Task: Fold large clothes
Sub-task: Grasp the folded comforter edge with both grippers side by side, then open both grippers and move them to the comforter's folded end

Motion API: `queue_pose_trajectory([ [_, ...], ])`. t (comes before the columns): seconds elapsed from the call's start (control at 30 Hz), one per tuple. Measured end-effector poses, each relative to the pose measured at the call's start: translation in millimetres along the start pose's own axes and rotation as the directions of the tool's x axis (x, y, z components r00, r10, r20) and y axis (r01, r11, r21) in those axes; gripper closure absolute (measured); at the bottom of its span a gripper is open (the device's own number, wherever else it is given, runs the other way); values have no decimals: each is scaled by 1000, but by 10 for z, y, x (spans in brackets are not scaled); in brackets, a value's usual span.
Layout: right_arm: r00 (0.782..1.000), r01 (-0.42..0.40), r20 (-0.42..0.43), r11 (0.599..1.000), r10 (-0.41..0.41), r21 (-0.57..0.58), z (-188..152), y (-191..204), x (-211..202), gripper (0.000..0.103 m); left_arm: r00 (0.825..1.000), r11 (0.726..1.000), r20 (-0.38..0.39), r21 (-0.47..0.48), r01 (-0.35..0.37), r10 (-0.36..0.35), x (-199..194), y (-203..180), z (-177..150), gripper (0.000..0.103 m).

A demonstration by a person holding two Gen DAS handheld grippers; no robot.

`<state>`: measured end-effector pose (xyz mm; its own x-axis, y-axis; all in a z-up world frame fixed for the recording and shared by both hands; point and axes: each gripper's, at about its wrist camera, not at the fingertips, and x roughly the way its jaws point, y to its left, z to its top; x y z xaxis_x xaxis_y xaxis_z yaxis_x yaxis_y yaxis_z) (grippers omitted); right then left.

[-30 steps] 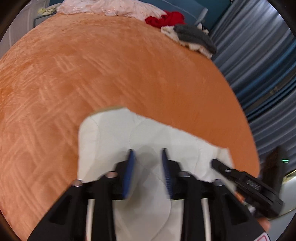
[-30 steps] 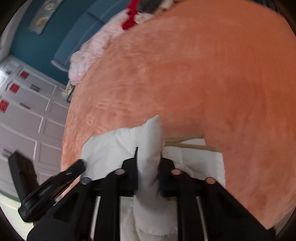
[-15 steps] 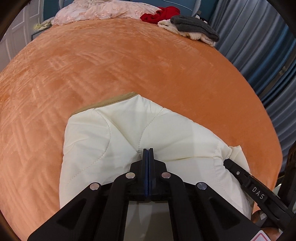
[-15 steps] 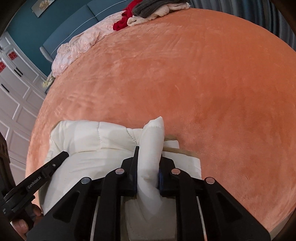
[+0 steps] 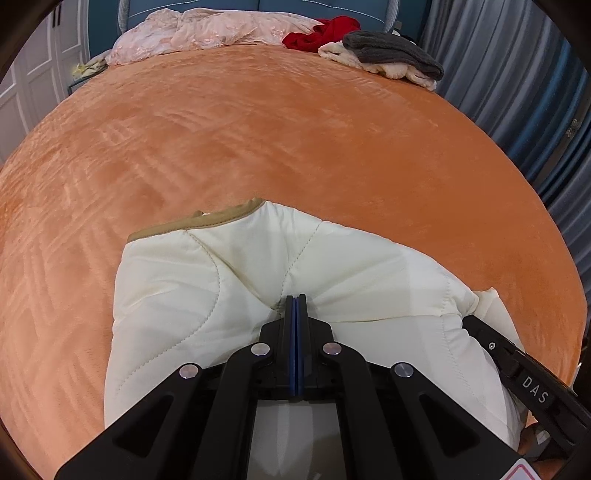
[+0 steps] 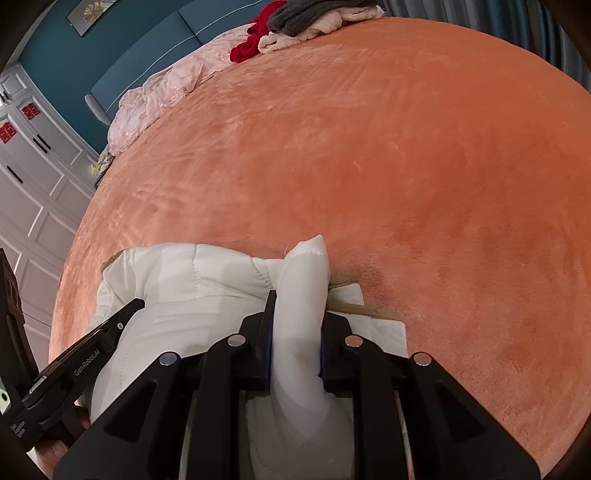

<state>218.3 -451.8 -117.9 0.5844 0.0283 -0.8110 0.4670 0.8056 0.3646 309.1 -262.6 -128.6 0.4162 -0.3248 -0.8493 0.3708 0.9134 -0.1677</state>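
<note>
Nearby, left hand-held gripper (image 5: 295, 301) pressed together on cream jacket (image 5: 229, 291); right hand-held gripper (image 6: 295, 321) pinching its fold; clothes pile (image 5: 373, 55) far off

Beyond the cream quilted jacket (image 5: 295, 266) the orange bedspread (image 5: 295, 140) lay open right across, blocked only at its far edge by a pink garment (image 5: 207, 33), a red one (image 5: 321, 31) and a grey knit (image 5: 391, 50).
</note>
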Motion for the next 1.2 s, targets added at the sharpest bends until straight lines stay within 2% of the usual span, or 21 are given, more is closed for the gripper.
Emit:
queue_pose_trajectory([
  [0.43,1000,-15,19,1000,15,9,-79,-37,-2,87,1000,1000,28,9,-15,14,50,-11,-32,103],
  [0.7,1000,-7,24,1000,7,8,-85,-17,-19,87,999,1000,27,14,-21,21,46,-14,-23,103],
  [0.87,999,-29,15,999,29,24,-53,-40,-35,86,999,999,21,19,-28,28,4,-14,-1,103],
  [1.07,998,-57,3,997,57,49,0,-55,-119,80,1000,999,10,24,-30,29,-99,-7,18,103],
  [1.17,999,-44,-4,998,45,44,34,-18,-169,75,999,999,5,28,-33,33,-138,2,22,102],
  [1.2,999,-39,-4,998,39,44,46,-6,-192,70,999,999,5,29,-37,37,-153,5,25,101],
])
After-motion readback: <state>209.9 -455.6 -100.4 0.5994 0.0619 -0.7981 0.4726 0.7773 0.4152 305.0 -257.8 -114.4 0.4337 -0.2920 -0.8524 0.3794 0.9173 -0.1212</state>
